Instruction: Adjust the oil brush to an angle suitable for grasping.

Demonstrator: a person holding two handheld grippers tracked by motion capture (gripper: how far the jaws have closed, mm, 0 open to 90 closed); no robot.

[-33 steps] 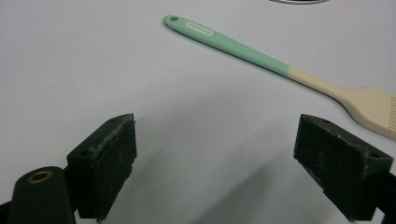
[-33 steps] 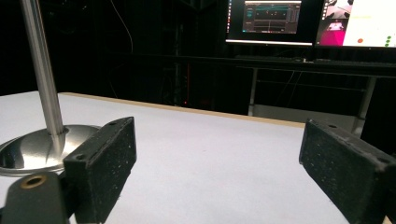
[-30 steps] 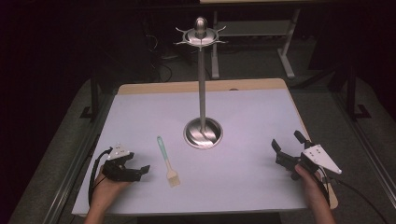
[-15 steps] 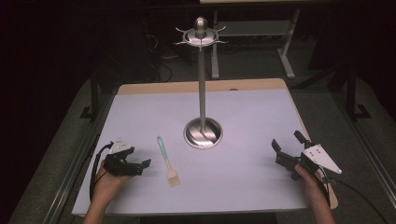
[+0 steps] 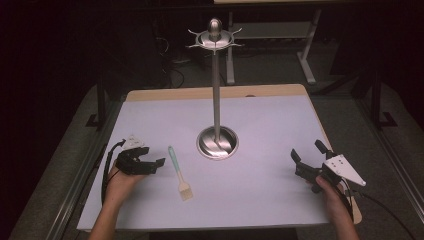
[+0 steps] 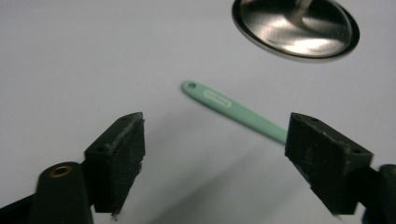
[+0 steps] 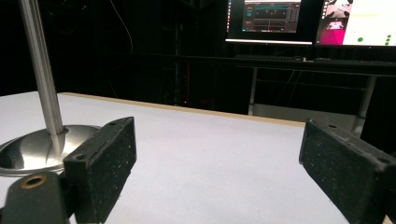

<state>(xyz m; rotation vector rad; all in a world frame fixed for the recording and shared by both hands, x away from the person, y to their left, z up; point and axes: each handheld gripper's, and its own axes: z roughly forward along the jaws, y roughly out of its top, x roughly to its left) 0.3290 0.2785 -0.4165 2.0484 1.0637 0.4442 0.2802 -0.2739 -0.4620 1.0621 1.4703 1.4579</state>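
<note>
Left hand-held gripper [image 5: 150, 163], jaws wide and empty like the right hand-held gripper [image 5: 306, 159], beside the brush [image 5: 180, 173]; closing off-centre could skid its thin handle.

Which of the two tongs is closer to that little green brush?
The left tongs: their open jaws point at the brush lying just beside them. The right tongs sit across the table, beyond the metal stand.

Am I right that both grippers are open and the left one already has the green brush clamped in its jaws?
Not quite. Both grippers are open, but the left gripper holds nothing: the green brush lies free on the table, beyond its jaws, as the left gripper view shows.
</note>
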